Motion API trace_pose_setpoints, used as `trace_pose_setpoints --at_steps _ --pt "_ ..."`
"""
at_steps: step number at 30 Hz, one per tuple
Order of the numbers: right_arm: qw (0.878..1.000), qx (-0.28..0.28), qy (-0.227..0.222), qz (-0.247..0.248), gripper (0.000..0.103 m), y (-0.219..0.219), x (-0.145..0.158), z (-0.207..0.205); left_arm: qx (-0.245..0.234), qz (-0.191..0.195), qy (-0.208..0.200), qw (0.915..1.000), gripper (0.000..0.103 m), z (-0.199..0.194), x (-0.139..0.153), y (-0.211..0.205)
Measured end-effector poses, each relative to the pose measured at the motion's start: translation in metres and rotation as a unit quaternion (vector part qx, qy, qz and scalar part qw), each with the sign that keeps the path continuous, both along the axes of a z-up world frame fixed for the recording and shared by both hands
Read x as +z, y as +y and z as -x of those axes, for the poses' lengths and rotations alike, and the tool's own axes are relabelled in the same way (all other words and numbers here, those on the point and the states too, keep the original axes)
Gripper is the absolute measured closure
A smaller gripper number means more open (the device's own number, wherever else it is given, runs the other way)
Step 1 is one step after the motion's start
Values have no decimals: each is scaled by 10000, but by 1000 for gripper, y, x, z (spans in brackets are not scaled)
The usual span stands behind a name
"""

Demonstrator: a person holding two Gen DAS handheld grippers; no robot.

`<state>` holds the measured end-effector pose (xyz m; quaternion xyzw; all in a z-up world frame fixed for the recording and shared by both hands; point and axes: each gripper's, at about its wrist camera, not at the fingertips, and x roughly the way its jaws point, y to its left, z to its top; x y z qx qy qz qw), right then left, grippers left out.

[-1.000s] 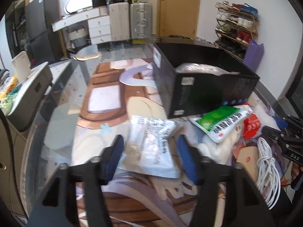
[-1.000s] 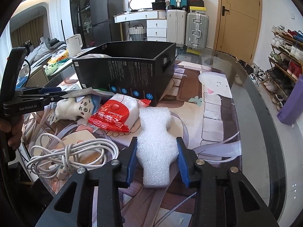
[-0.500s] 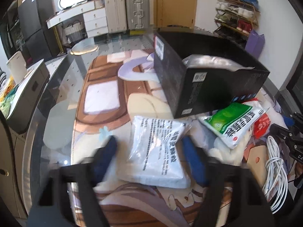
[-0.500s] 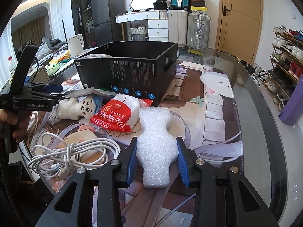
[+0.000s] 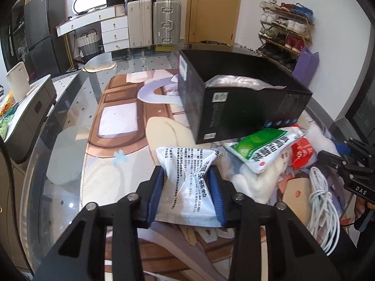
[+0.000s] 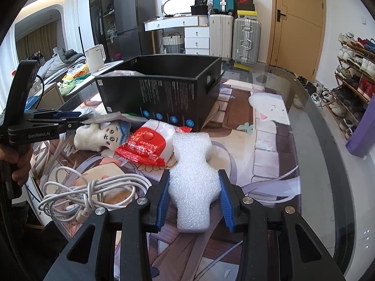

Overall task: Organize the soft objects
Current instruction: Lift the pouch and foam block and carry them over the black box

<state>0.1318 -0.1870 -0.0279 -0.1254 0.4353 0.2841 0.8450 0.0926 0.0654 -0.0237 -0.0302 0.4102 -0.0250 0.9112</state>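
My left gripper (image 5: 186, 182) is shut on a white printed plastic pack (image 5: 187, 175), pinching its middle just above the table. My right gripper (image 6: 194, 187) is shut on a white foam piece (image 6: 193, 171) that rests on the table mat. A black open box (image 5: 236, 103) stands behind; it also shows in the right wrist view (image 6: 164, 91) and holds a clear plastic bag (image 5: 236, 82). A green-and-white pack (image 5: 262, 149), a red-and-white pack (image 6: 147, 147) and a small plush doll (image 6: 103, 135) lie in front of the box.
A coiled white cable (image 6: 93, 194) lies on the mat at the left of the right wrist view. The glass table edge (image 6: 328, 164) curves along the right. A shoe rack (image 5: 286, 30) and suitcases (image 5: 154, 23) stand beyond the table.
My left gripper has closed its fingers onto the white printed pack, which now bunches between them. The right gripper keeps its hold on the foam piece and has barely moved.
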Motion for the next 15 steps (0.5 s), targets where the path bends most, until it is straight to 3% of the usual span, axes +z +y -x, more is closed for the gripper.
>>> trace_pose_setpoints --at_steps 15 --pt "9991 42 -322 -281 64 3 42 4 108 232 -710 9971 66 23 47 7"
